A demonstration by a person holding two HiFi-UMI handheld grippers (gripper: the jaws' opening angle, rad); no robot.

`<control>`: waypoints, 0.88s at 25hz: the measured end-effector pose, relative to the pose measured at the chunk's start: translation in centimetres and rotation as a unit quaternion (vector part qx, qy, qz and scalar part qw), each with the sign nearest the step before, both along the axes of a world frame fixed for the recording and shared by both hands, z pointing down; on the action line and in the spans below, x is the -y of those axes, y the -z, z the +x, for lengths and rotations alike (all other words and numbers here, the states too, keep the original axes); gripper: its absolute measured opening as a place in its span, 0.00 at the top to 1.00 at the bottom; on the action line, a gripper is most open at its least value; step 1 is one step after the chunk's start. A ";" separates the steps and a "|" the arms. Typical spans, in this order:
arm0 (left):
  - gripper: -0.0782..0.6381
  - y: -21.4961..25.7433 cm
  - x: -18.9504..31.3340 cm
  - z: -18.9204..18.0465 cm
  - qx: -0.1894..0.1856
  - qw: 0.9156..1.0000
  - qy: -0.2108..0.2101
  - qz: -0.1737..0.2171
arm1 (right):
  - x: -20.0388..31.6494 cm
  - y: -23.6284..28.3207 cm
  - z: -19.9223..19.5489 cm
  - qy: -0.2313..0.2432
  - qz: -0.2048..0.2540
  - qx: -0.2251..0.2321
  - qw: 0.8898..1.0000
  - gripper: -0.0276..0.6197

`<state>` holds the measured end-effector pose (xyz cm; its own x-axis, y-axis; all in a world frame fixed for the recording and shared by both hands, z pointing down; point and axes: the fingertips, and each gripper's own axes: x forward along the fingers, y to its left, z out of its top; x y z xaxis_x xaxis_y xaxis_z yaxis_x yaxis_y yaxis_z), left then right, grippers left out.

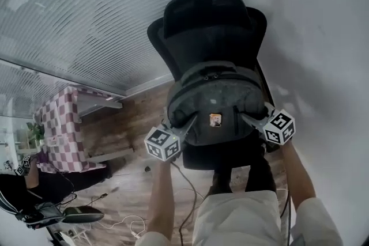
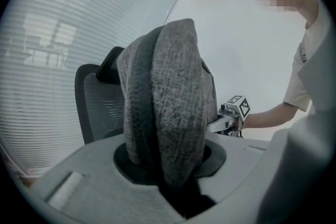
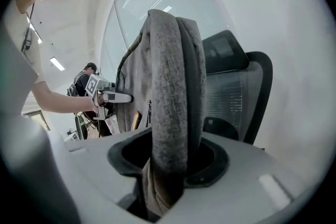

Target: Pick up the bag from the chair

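Note:
A grey backpack [image 1: 218, 102] hangs upright in front of a black office chair [image 1: 210, 26], over its seat. My left gripper [image 1: 192, 120] is shut on the bag's left shoulder strap [image 2: 173, 113], which runs thick and padded between the jaws. On the other side, my right gripper [image 1: 243, 117] is shut on the right strap [image 3: 170, 102]. From each gripper view I see the other gripper across the bag: the right gripper [image 2: 231, 115] and the left gripper [image 3: 107, 94]. The chair's mesh back [image 2: 100, 102] stands behind the bag, and the mesh back [image 3: 236, 97] shows again in the right gripper view.
A white wall [image 1: 311, 37] rises at the right and a blind-covered glass wall [image 1: 86, 8] at the left. A table with a checkered cloth [image 1: 60, 124] stands on the wooden floor at left. Cables [image 1: 130, 222] lie on the floor. Another person [image 3: 84, 81] is far behind.

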<state>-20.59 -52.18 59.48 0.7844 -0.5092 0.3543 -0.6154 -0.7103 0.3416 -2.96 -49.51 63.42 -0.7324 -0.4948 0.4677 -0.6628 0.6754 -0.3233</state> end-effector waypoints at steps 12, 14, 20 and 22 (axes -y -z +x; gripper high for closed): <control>0.73 8.9 -10.7 4.8 0.001 0.999 0.013 0.048 | -9.8 8.5 4.7 0.026 0.044 0.007 0.999 0.70; 0.73 9.1 -13.2 5.1 0.000 0.999 0.017 0.048 | -12.1 8.6 5.2 0.032 0.047 0.011 0.998 0.70; 0.73 9.7 -18.8 5.5 0.005 0.997 0.048 0.056 | -16.9 9.2 5.6 0.055 0.063 0.013 0.996 0.71; 0.73 10.3 -20.7 5.9 0.006 0.997 0.056 0.058 | -18.6 9.6 5.9 0.059 0.060 0.019 0.996 0.71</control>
